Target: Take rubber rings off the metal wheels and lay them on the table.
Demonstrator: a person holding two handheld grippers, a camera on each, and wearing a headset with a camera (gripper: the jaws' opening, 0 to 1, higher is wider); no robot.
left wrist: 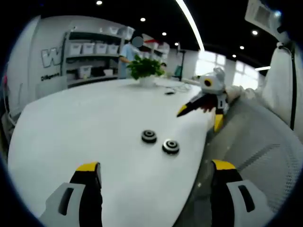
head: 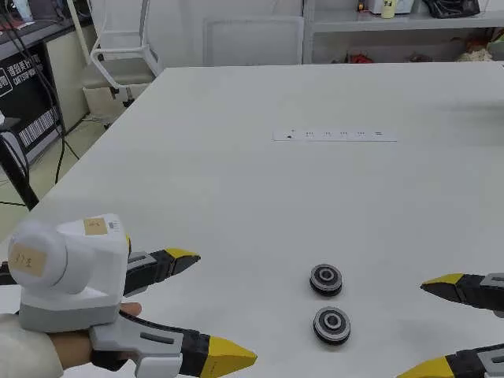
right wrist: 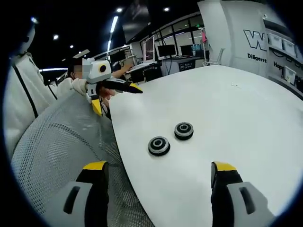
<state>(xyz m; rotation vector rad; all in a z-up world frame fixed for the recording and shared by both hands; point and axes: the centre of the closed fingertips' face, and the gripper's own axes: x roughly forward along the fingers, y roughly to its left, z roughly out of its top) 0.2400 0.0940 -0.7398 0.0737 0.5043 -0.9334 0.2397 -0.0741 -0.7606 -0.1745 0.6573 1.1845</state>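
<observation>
Two small metal wheels with black rubber rings lie flat on the white table [head: 236,173]: one farther out [head: 326,279], one closer to me [head: 331,325]. In the left gripper view they are the left wheel [left wrist: 149,136] and the right wheel [left wrist: 171,147]; in the right gripper view, the right wheel [right wrist: 183,130] and the left wheel [right wrist: 159,145]. My left gripper [head: 209,307] is open, left of the wheels and apart from them. My right gripper [head: 429,327] is open to their right. Both hold nothing. Each gripper view also catches the other gripper, the right [left wrist: 203,101] and the left [right wrist: 113,85].
A flat white socket strip [head: 335,135] is set into the table farther out. A white chair [head: 118,47] stands past the far left corner. A mesh chair back [right wrist: 61,137] is by the table's near edge. A potted plant [left wrist: 144,68] stands at the table's far end.
</observation>
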